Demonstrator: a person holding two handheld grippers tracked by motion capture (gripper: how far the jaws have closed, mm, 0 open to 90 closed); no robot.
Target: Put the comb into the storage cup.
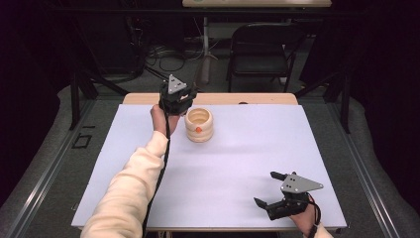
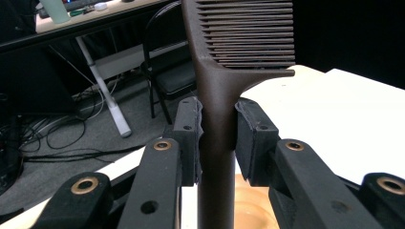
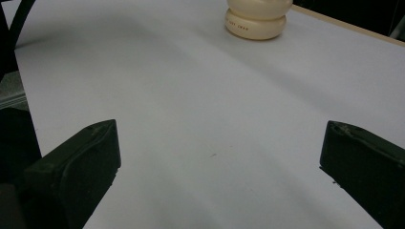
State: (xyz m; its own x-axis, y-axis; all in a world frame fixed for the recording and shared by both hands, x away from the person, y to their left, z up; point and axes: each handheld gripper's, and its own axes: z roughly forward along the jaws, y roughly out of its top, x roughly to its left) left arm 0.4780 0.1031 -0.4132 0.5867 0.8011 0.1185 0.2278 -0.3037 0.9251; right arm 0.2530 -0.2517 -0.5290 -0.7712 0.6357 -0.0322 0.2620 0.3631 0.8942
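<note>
My left gripper [image 1: 179,100] is held up at the far left of the white table [image 1: 223,168], just left of a ribbed light-wood pot [image 1: 199,126] with an orange dot on its front. In the left gripper view its jaws [image 2: 217,126] are shut on the handle of a dark brown comb [image 2: 243,33], which stands upright with its teeth above the pads; the pot's rim [image 2: 250,207] shows below. My right gripper [image 1: 264,188] rests low at the table's near right corner, open with nothing between its jaws [image 3: 219,157]. It faces the pot [image 3: 258,21] across bare table.
A black folding chair [image 1: 260,49] stands behind the table's far edge, with cables [image 1: 168,59] on the floor beside it. Dark stand legs [image 1: 81,84] flank the table. The wooden table edge [image 1: 267,98] shows beyond the white sheet.
</note>
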